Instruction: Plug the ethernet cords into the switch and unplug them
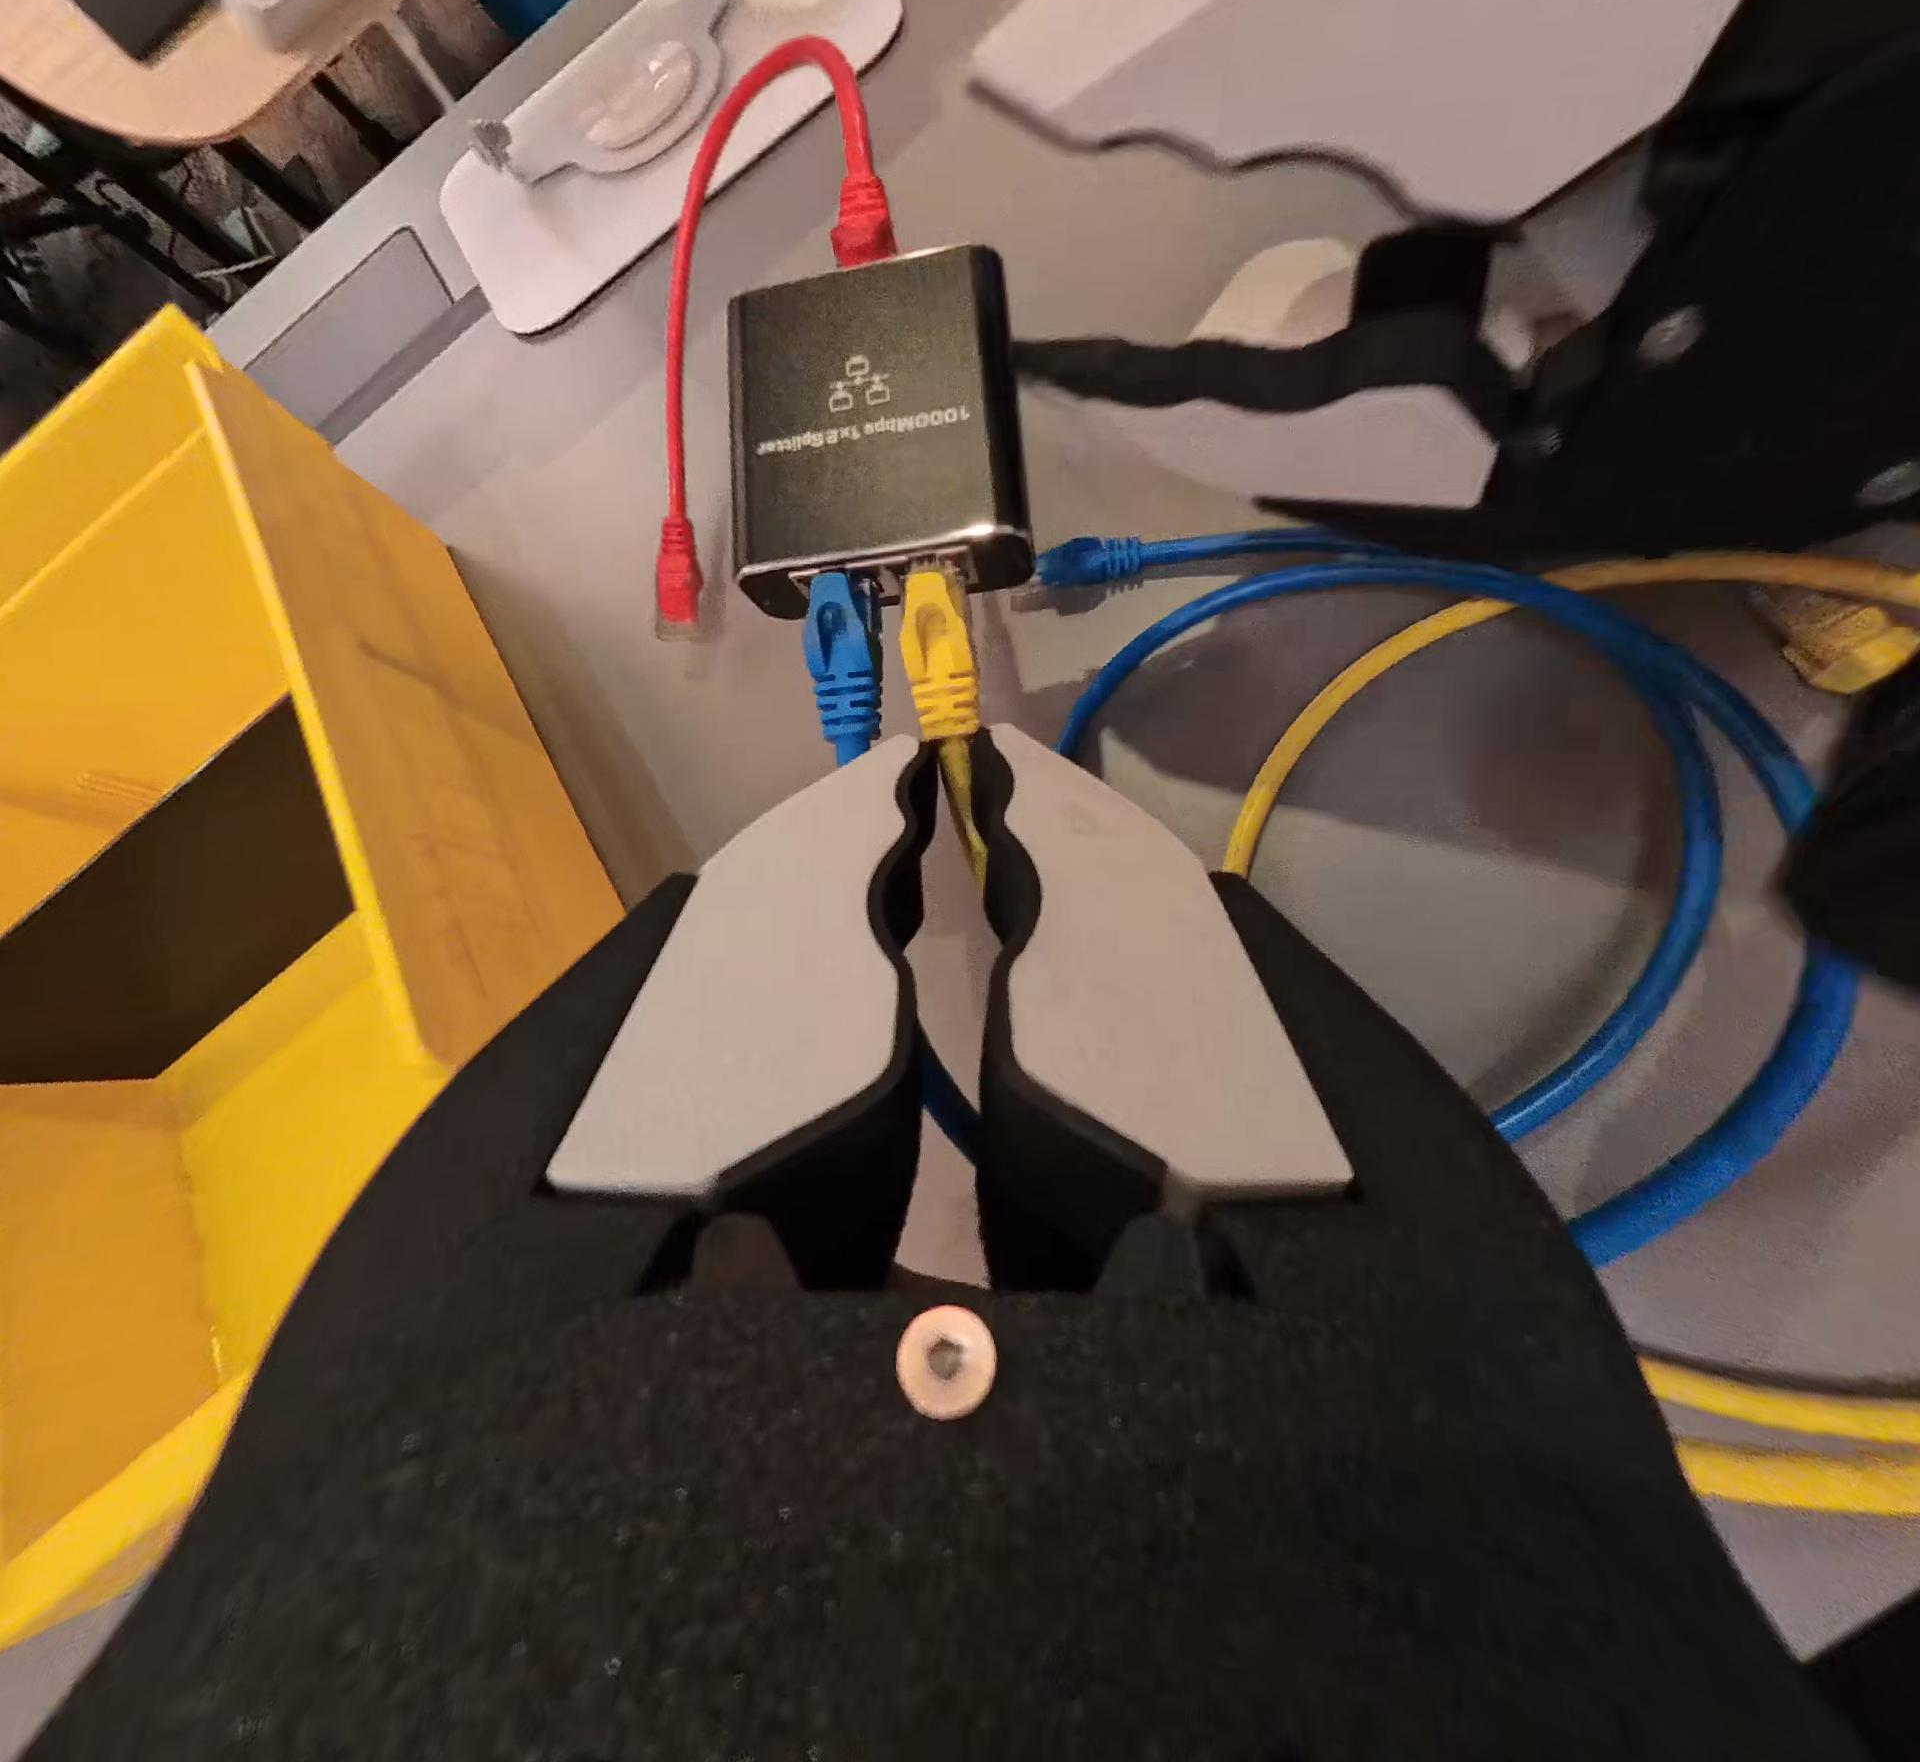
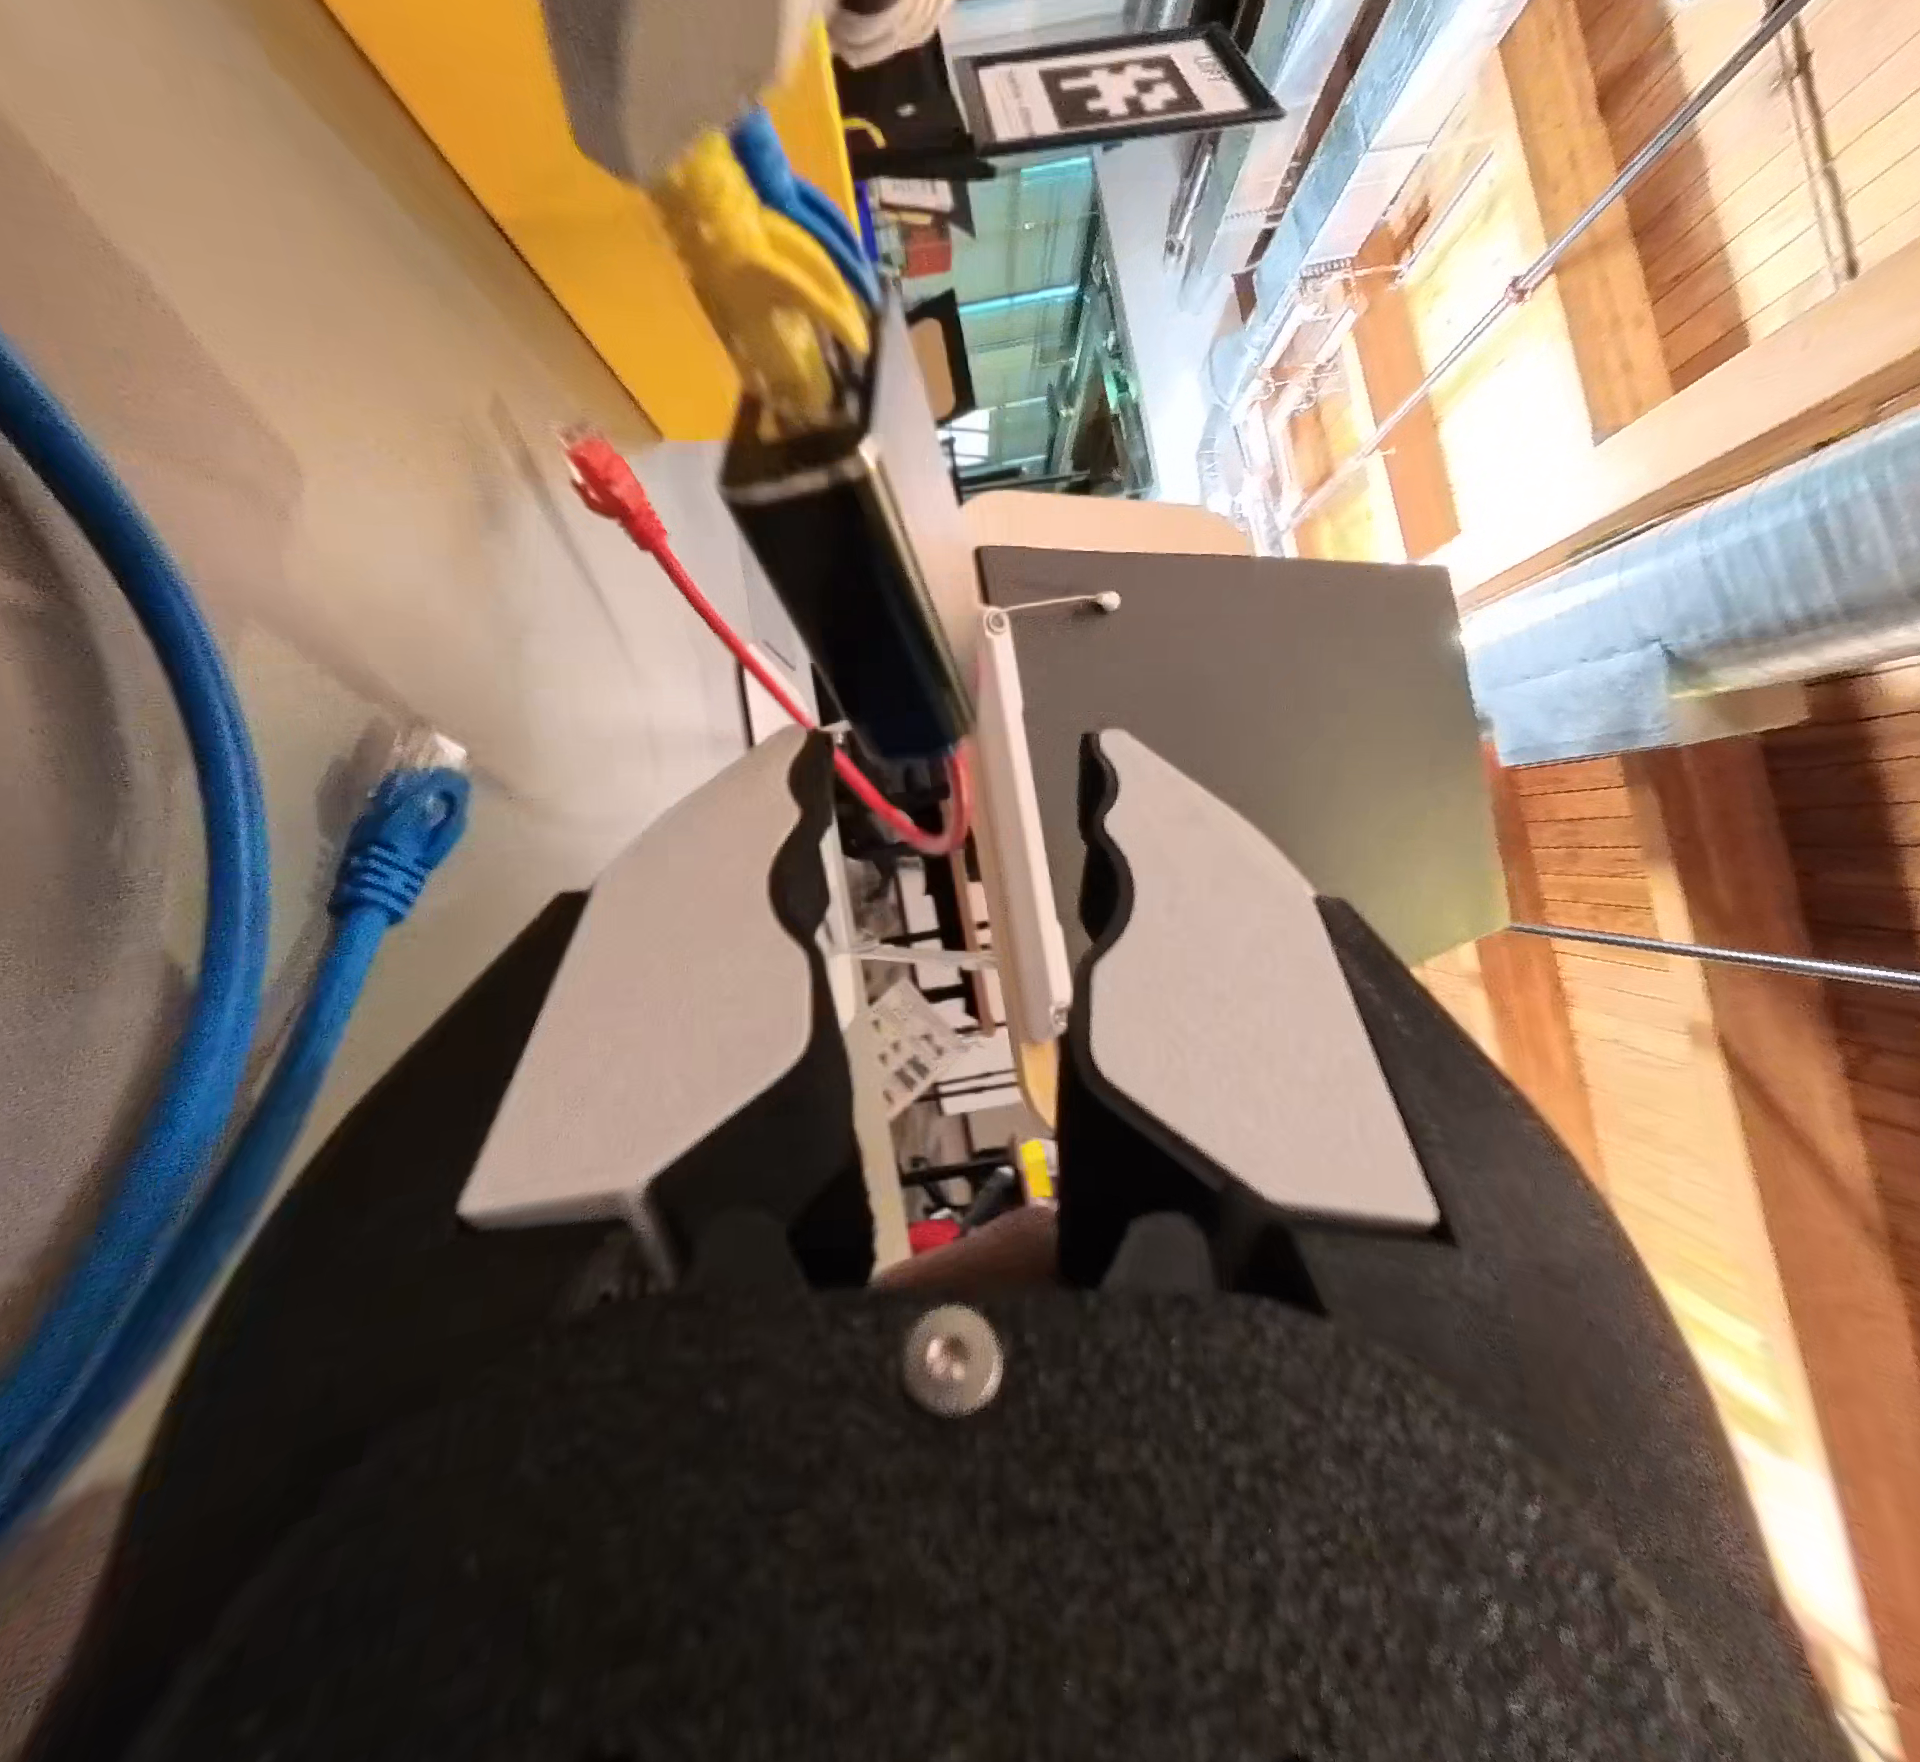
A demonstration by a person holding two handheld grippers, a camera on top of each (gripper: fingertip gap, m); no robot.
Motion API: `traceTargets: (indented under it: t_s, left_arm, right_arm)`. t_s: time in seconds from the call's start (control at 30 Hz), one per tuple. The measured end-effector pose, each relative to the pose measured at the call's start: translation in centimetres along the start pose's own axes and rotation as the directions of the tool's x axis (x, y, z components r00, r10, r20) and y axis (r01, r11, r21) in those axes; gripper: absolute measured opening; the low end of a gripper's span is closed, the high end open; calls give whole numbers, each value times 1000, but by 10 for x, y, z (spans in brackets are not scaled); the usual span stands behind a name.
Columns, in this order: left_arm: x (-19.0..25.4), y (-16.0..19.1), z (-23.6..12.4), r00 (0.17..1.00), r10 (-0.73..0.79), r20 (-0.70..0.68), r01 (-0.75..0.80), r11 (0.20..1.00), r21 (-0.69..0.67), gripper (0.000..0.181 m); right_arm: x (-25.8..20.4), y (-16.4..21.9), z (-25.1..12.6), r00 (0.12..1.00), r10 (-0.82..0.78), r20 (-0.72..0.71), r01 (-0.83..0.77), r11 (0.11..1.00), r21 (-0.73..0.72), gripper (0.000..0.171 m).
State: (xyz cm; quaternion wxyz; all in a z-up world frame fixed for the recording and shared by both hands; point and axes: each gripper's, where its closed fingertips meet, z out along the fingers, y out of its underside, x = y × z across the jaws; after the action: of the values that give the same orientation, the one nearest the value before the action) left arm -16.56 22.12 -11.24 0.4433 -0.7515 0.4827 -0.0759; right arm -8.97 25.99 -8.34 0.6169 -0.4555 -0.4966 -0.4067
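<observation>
At the left edge of the left wrist view the yellow bin (image 1: pixel 187 881) is cut off by the frame, its opening in shadow. Centre frame, the black switch (image 1: pixel 878 424) sits on the grey worktop (image 1: pixel 582 507); port detail is too small to read. Red cord (image 1: pixel 717 185) loops behind it, one end in the far side, the other plug lying loose at the switch's left. Blue plug (image 1: pixel 840 663) and yellow plug (image 1: pixel 940 663) are both seated in the near face. Left tongs (image 1: pixel 954 756) nearly closed, clamped on the yellow cord just behind its boot; the cord's run below is hidden by the pads. Loose blue cord (image 1: pixel 1714 829) coils at right, partly covered. Upper right, the right tongs (image 1: pixel 1299 289) are motion-blurred.

In the right wrist view everything is smeared and rotated. The switch (image 2: pixel 852 611) is centre frame, beyond the tips. Right tongs (image 2: pixel 945 756) wide apart, gripping nothing; the red cord crosses between the tips, contact unclear.
</observation>
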Motion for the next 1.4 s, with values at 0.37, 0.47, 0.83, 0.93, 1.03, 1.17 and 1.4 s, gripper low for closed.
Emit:
traceTargets:
  t_s: [0.37, 0.47, 0.83, 0.93, 1.03, 1.17, 1.4]
  left_arm:
    - [-5, 2, -3, 999, -8, -31, 10, 998, 56, 6]
    - [0, 4, -2, 999, 24, -31, -22, 999, 50, 6]
    - [5, 6, -2, 989, 143, 28, -144, 989, 17, 6]
    - [6, 11, 1, 984, 174, 39, -174, 985, 2, 6]
    - [6, 14, 3, 980, 192, 58, -191, 981, -10, 5]
    - [9, 15, 4, 987, 156, 37, -156, 988, -8, 5]
    - [16, 26, 10, 988, 153, 10, -153, 987, -51, 5]
  right_arm:
    - [-30, -34, -9, 348, 761, 547, -855, 497, -148, 79]
    - [-32, -37, -7, 367, 769, 524, -853, 503, -140, 76]
    - [-33, -34, -5, 317, 807, 499, -870, 457, -186, 65]
    - [-39, -33, -6, 353, 785, 508, -836, 508, -205, 66]
    - [-42, -33, -7, 371, 779, 505, -824, 527, -208, 65]
    - [-40, -34, -8, 408, 754, 515, -806, 563, -185, 65]
    - [-48, -36, -13, 531, 657, 536, -704, 694, -153, 65]
